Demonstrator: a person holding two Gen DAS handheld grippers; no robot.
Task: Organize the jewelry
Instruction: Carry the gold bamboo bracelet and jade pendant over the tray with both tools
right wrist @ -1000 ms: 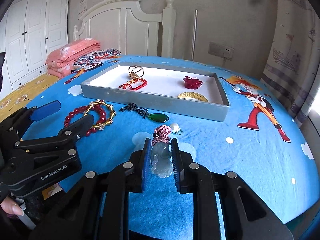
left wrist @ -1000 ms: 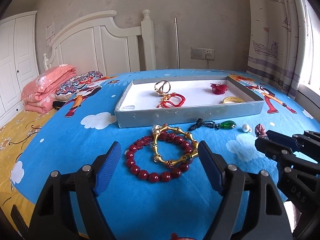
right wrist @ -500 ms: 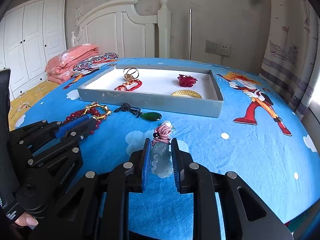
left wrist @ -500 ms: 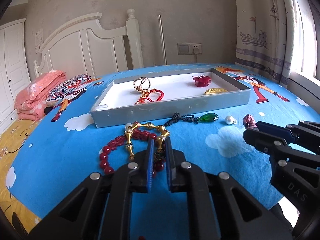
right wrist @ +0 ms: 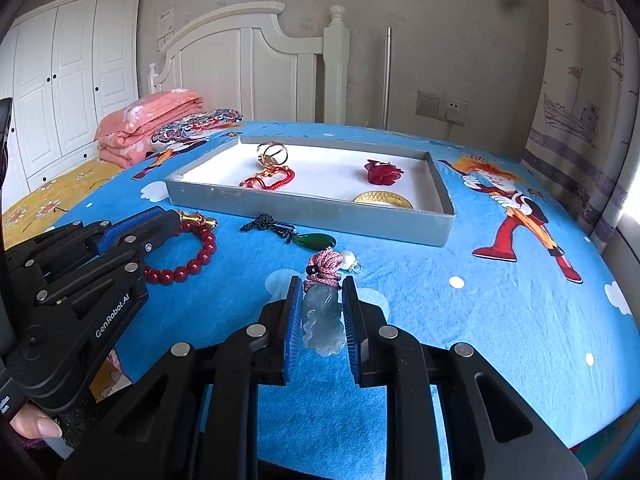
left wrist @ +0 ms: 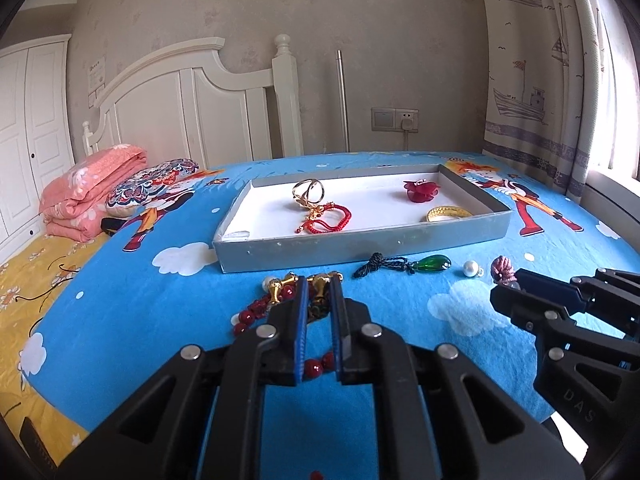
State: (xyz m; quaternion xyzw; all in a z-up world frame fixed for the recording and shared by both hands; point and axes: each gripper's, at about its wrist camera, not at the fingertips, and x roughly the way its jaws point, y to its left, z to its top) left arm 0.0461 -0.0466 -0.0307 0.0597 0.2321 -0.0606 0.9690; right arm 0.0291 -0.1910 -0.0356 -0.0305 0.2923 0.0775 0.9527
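A grey tray (left wrist: 360, 244) (right wrist: 308, 210) on the blue bedspread holds a gold ring (left wrist: 308, 192), a red cord bracelet (left wrist: 326, 218), a red flower (left wrist: 420, 191) and a gold bangle (left wrist: 448, 213). My left gripper (left wrist: 319, 286) (right wrist: 160, 216) is shut on the gold bead bracelet (left wrist: 280, 286), which lies with the red bead bracelet (right wrist: 196, 256). My right gripper (right wrist: 323, 284) (left wrist: 516, 280) is shut on a pale jade pendant (right wrist: 324, 318) with a pink knotted cord (right wrist: 322, 266).
A green pendant on a dark cord (left wrist: 432, 263) (right wrist: 314, 241) and a pearl (left wrist: 471, 269) (right wrist: 348, 259) lie in front of the tray. Folded pink bedding (left wrist: 86, 188) and a patterned pillow (left wrist: 154, 178) lie far left by the headboard. The bed edge is close below the grippers.
My left gripper has closed from wide open onto the gold bead bracelet and drawn it off the red beads. The right gripper stays shut on the jade pendant.
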